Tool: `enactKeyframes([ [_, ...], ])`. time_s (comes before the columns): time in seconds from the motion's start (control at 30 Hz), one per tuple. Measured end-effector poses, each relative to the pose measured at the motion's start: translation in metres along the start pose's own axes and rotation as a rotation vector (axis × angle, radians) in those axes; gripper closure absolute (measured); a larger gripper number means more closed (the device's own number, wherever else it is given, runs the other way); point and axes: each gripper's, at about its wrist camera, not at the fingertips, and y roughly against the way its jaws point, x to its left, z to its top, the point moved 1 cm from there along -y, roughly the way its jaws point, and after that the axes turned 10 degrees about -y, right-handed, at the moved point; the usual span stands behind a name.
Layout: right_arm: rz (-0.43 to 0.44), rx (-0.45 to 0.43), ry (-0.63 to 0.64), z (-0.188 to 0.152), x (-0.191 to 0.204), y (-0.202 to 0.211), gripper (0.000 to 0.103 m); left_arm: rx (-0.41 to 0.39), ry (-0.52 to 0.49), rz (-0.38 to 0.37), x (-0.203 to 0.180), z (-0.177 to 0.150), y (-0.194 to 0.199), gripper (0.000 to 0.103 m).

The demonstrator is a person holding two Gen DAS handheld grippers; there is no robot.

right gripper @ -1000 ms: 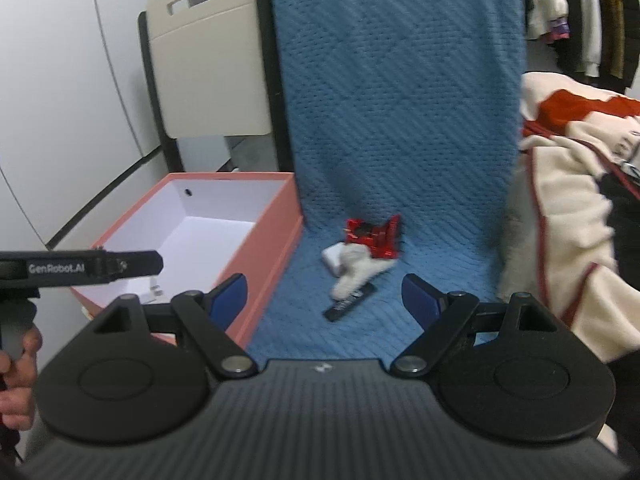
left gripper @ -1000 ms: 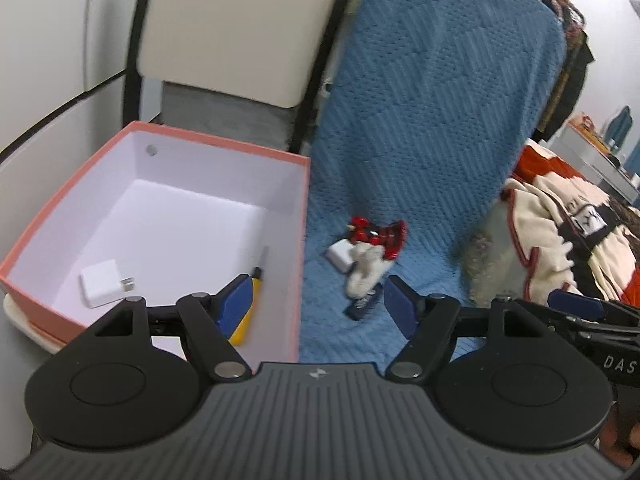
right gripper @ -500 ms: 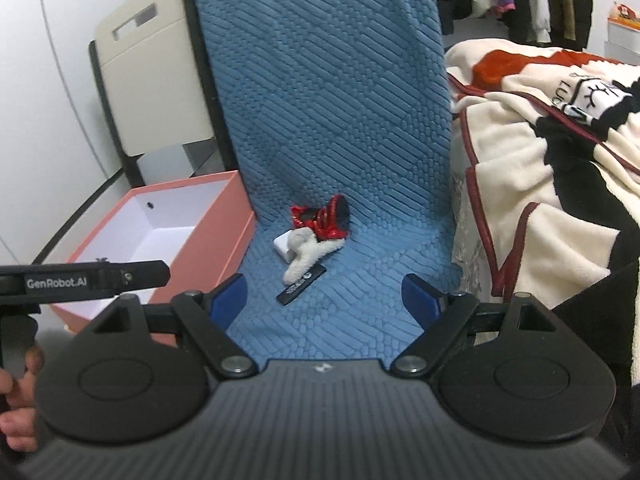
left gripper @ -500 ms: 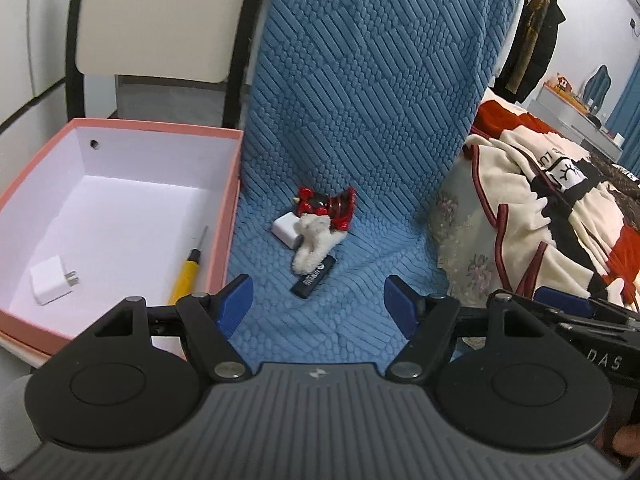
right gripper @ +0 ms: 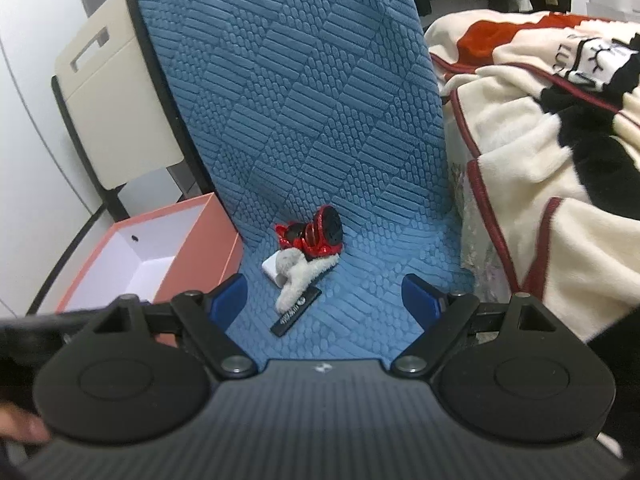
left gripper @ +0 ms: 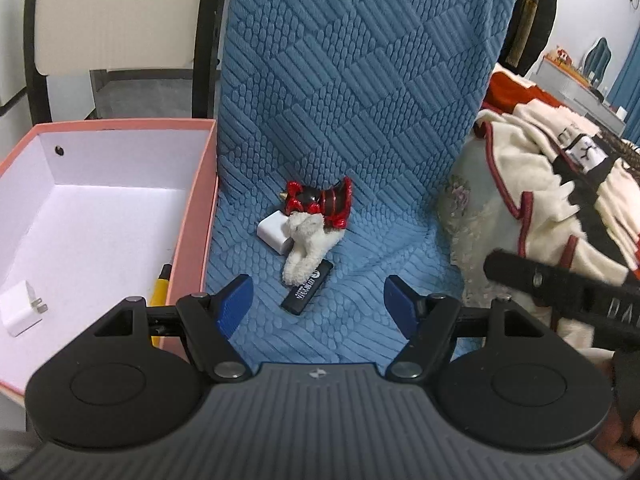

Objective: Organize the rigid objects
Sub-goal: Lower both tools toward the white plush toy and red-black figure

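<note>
The left gripper point(left gripper: 316, 300) has its blue-padded jaws spread wide with nothing between them, and it hangs over the blue quilted cover point(left gripper: 360, 100) of a seat. The right gripper point(right gripper: 325, 300) is likewise spread and empty above the same cover. Ahead of both lies a small heap of things: a black stick with white lettering point(left gripper: 307, 292) nearest the tools, a white plush toy point(left gripper: 306, 240) lying partly on its far end, a white charger block point(left gripper: 274, 236) touching the toy on its left, and a red and black toy point(left gripper: 320, 202) just behind. Left of the heap, against the edge of the cover, stands an open pink box point(left gripper: 192, 232) with a white inside; in it lie a white plug adapter point(left gripper: 20, 308) and a yellow-handled screwdriver point(left gripper: 160, 286), the latter near the box's right wall. On the right a cream, black and red blanket point(left gripper: 540, 200) is piled beside the seat.
</note>
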Motion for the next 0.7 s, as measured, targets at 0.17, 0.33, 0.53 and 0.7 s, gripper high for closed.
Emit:
enactKeyframes([
  [0.17, 0.02, 0.01, -0.009, 0.004, 0.001, -0.026, 0.017, 0.026, 0.001, -0.008, 0.004, 0.004, -0.024, 0.027],
  [0.33, 0.076, 0.019, -0.035, 0.012, -0.001, -0.047, 0.017, 0.039, 0.008, -0.016, 0.007, 0.014, -0.049, 0.028],
  [0.53, 0.111, 0.063, -0.07, 0.03, -0.007, -0.081, 0.018, 0.079, 0.059, -0.048, 0.021, 0.024, -0.085, 0.03],
  [0.7, 0.119, 0.123, -0.143, 0.045, -0.014, -0.122, 0.018, 0.117, 0.115, -0.079, 0.034, 0.032, -0.112, 0.036],
])
